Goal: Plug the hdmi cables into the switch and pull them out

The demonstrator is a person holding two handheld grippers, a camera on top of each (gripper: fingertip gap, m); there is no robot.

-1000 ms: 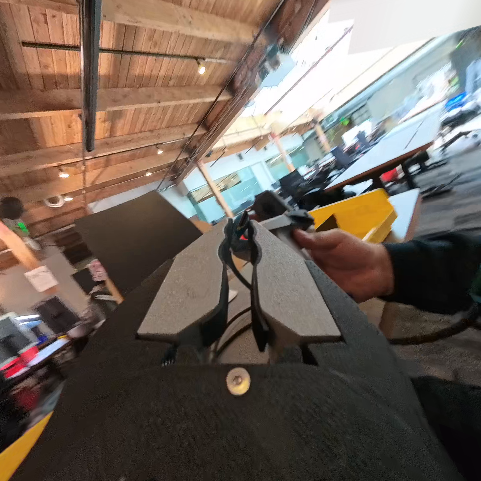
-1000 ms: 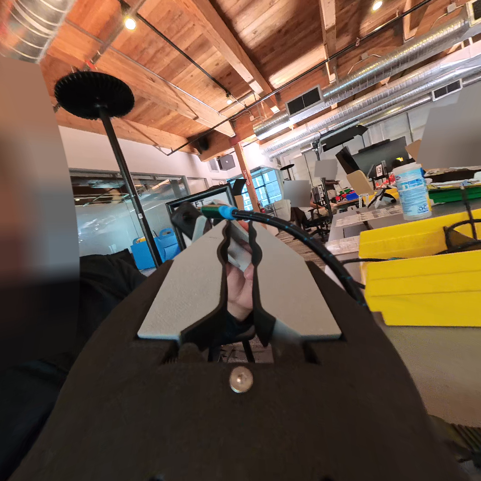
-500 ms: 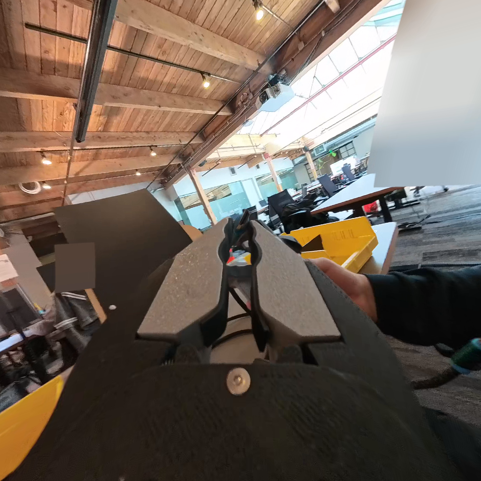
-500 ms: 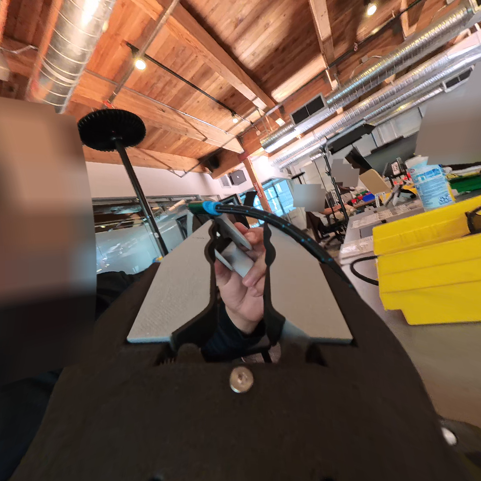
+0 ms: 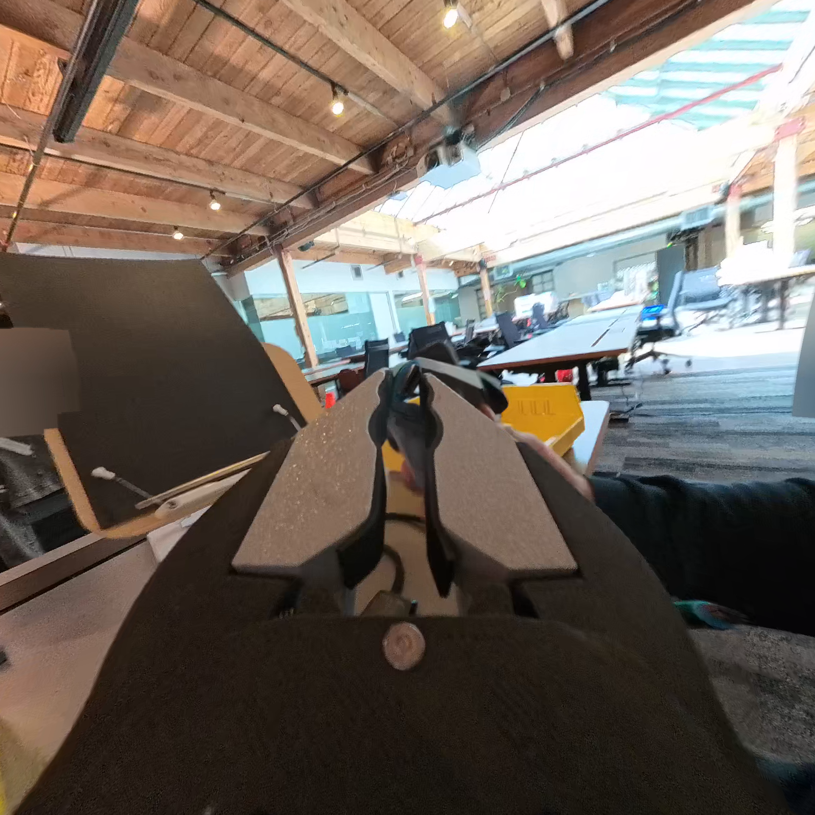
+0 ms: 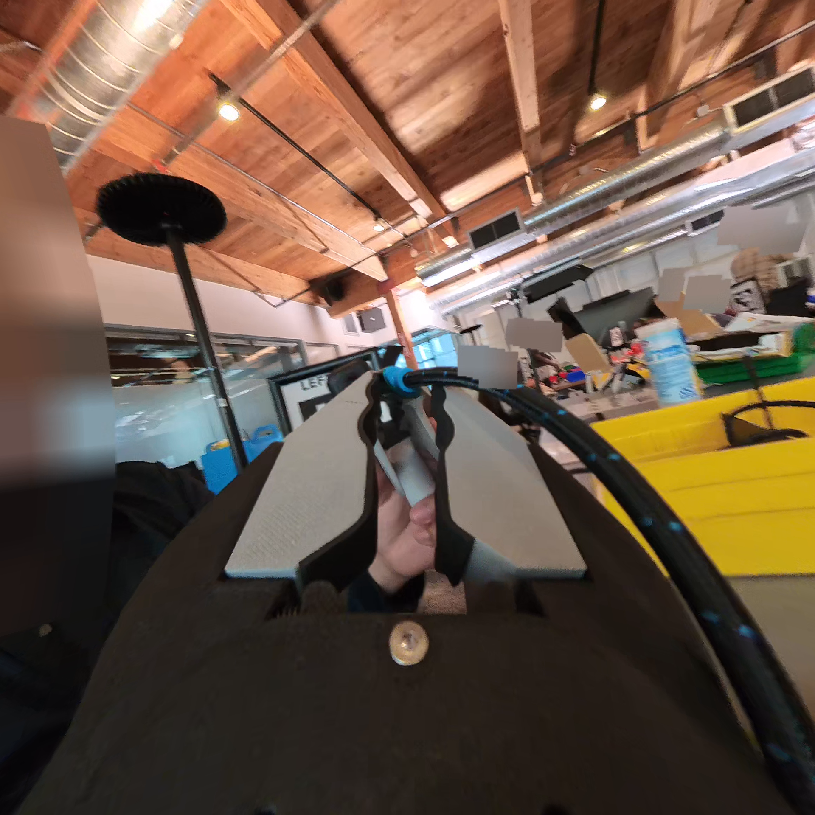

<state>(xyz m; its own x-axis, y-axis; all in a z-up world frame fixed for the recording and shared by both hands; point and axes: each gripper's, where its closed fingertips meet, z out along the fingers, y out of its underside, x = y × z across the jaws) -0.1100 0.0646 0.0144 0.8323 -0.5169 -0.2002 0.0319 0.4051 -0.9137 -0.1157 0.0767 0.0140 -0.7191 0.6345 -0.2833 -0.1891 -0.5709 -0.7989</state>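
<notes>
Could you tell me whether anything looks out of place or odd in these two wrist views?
Yes: both grippers point up toward the ceiling, not at a table. The right gripper pinches the braided cable by its blue collar, while a bare hand holds a grey box just beyond the fingers.

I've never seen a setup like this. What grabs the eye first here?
In the right wrist view, a black braided cable with blue flecks arcs from the right tool's tips, where its blue collar sits. Bright yellow bins glow at right. Above, a wooden beam ceiling carries silver ducts.
</notes>
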